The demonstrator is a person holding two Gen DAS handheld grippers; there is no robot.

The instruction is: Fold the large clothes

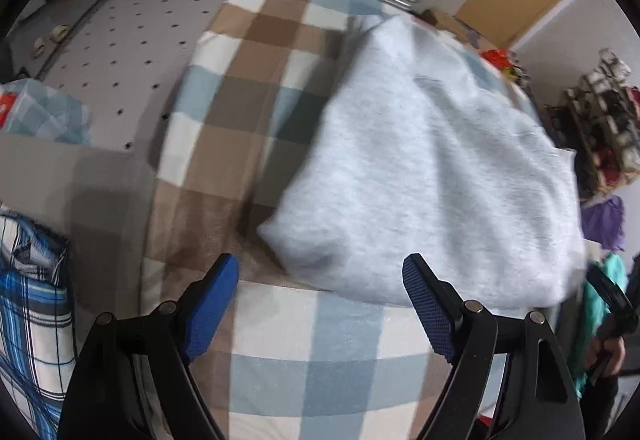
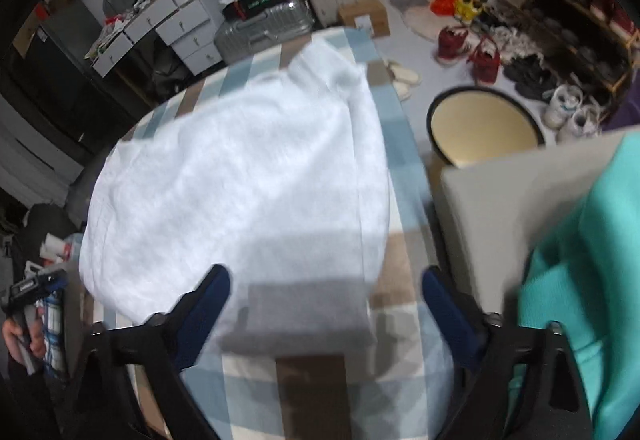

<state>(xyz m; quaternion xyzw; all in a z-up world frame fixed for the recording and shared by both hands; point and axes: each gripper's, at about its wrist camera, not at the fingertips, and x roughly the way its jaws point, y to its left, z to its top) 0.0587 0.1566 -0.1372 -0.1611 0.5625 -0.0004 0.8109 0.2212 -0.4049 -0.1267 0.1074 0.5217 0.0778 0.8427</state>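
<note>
Folded pale garment (image 1: pixel 432 159) lies on the checked cloth (image 1: pixel 248 51).
Left tongs (image 1: pixel 320 300) and right tongs (image 2: pixel 324 304) both hang released, gripping nothing.

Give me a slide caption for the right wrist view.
Open right tongs poised above a folded pale grey garment on a checked cloth.
</note>
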